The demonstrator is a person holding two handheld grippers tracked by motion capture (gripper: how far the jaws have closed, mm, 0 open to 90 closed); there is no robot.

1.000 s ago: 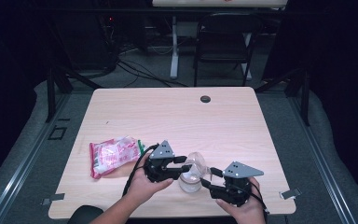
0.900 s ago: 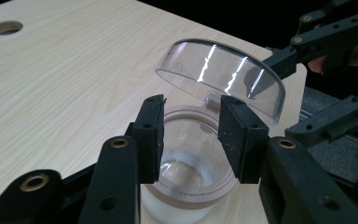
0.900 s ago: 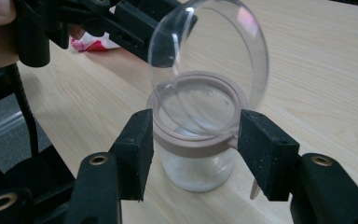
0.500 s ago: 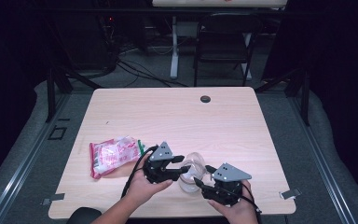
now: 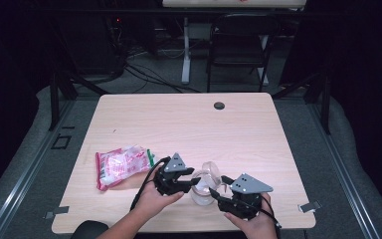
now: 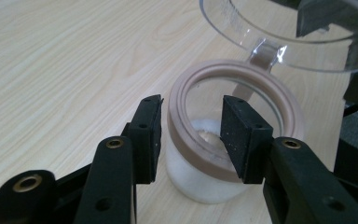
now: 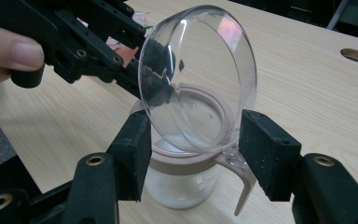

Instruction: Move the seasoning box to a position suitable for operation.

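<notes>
Jar [image 6: 205,163] with hinged lid [image 7: 198,79] near the worktop's [image 5: 189,119] front edge.
Since earlier, we see the right gripper [image 7: 193,144] shifted leftward; its jaws flank the lid, contact unclear. The left gripper [image 6: 191,133], just closing, straddles the rim [image 6: 182,93], half-open.

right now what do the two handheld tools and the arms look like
Both tools are black, each with two blocky flat-padded jaws on arms with brass-coloured pivot rings. The left tool and the right tool each carry a grey three-cornered plate on top. A black cable trails from each. The forearms are bare; no sleeve shows.
</notes>
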